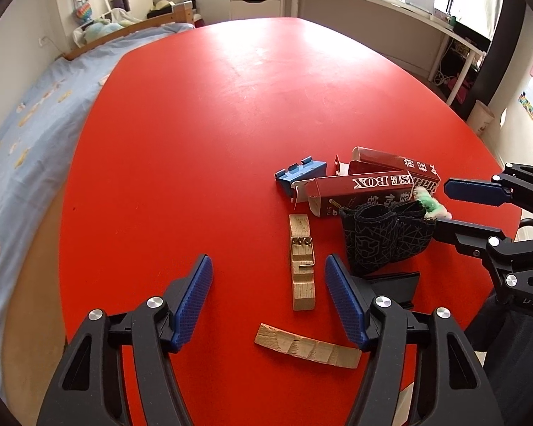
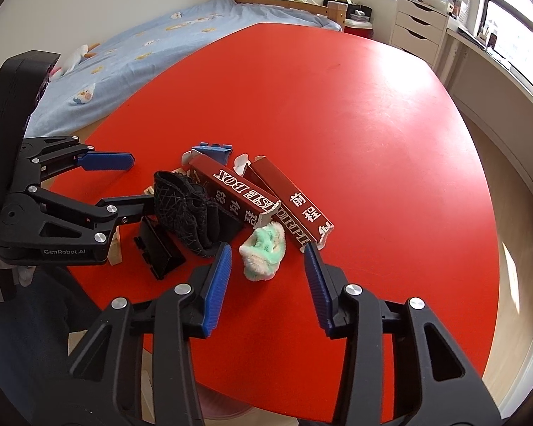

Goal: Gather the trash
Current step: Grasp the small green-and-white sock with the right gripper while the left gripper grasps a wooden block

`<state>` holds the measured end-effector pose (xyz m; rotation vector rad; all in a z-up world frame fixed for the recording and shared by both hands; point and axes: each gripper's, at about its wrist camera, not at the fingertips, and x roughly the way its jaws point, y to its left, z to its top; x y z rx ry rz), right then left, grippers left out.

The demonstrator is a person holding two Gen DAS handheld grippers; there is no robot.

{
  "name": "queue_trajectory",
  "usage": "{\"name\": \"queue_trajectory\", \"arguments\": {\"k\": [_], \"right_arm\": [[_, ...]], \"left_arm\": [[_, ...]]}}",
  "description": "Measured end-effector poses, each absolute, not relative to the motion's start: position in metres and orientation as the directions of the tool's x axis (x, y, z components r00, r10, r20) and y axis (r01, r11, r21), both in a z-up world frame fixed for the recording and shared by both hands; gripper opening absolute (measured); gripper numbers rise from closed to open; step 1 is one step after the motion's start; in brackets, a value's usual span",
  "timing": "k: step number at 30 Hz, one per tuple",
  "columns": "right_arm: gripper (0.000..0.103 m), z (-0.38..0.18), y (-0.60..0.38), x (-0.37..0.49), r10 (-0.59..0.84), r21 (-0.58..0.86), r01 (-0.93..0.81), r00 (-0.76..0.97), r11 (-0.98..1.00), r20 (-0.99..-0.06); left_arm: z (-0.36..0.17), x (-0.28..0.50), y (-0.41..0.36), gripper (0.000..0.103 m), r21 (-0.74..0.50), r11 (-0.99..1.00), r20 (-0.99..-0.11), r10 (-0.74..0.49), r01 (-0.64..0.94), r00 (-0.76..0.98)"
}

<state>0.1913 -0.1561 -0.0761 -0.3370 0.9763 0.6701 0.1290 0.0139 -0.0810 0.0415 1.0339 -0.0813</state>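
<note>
From the left wrist camera, the left tongs (image 1: 268, 300) hang over the red tabletop (image 1: 202, 135) with their blue pads apart and nothing pressed between them. A long wooden block (image 1: 302, 269) with small metal fittings lies on the tabletop between the pads, clear of both. A second, cut wooden piece (image 1: 307, 347) lies crosswise nearer the camera. Beyond the block sits the trash pile: two torn dark red cartons (image 1: 366, 184), a blue plastic piece (image 1: 298, 174) at their left end, a black patterned sock (image 1: 383, 238) and a fluffy green-and-white scrap (image 1: 431, 206). A black plastic part (image 1: 394, 284) lies just beside the right pad. The right tongs (image 1: 440, 204) come in from the right edge, jaws apart, around the fluffy scrap.

From the right wrist camera, the right tongs (image 2: 268, 266) stand apart with the fluffy scrap (image 2: 263, 254) between the pads; I cannot tell if the pads touch it. The cartons (image 2: 266, 198) lie just behind it, the sock (image 2: 186, 206) to the left, the black plastic part (image 2: 160, 252) nearer. The left tongs (image 2: 120, 181) reach in from the left, jaws apart. A bed (image 2: 131, 46) with a pale blue cover stands beyond the tabletop.
</note>
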Motion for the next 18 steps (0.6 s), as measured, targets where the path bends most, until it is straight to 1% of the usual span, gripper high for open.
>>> {"name": "queue_trajectory", "arguments": {"k": [1, 2, 5, 6, 8, 10, 12, 18], "right_arm": [[0.037, -0.0770, -0.1555, 0.1913, 0.367, 0.030, -0.658, 0.382, 0.752, -0.848], [0.033, -0.0777, -0.1553, 0.1915, 0.366, 0.030, -0.658, 0.380, 0.752, -0.849], [0.024, -0.0797, -0.1553, 0.1921, 0.365, 0.032, -0.659, 0.376, 0.752, -0.852], [0.021, -0.0800, -0.1554, 0.1919, 0.368, 0.036, -0.660, 0.372, 0.750, -0.852], [0.018, -0.0804, -0.1564, 0.1921, 0.371, 0.041, -0.661, 0.368, 0.749, -0.853], [0.017, -0.0806, -0.1562, 0.1921, 0.374, 0.045, -0.661, 0.365, 0.749, -0.853], [0.017, -0.0807, -0.1561, 0.1910, 0.376, 0.046, -0.663, 0.364, 0.747, -0.852], [0.016, -0.0788, -0.1578, 0.1900, 0.384, 0.054, -0.661, 0.364, 0.748, -0.849]], "left_arm": [[-0.0804, 0.1289, 0.0129, 0.054, -0.005, 0.996, -0.859, -0.050, 0.090, 0.509], [-0.0801, 0.1287, 0.0121, 0.052, -0.005, 0.996, -0.859, -0.052, 0.094, 0.509], [-0.0788, 0.1282, 0.0087, 0.041, -0.007, 0.994, -0.860, -0.061, 0.107, 0.506], [-0.0785, 0.1282, 0.0089, 0.036, -0.008, 0.994, -0.860, -0.062, 0.109, 0.506], [-0.0780, 0.1283, 0.0100, 0.030, -0.010, 0.994, -0.860, -0.065, 0.111, 0.506], [-0.0778, 0.1277, 0.0093, 0.019, -0.013, 0.993, -0.860, -0.069, 0.114, 0.505], [-0.0777, 0.1277, 0.0097, 0.012, -0.016, 0.993, -0.860, -0.073, 0.116, 0.505], [-0.0773, 0.1265, 0.0106, 0.012, -0.024, 0.993, -0.856, -0.079, 0.114, 0.510]]}}
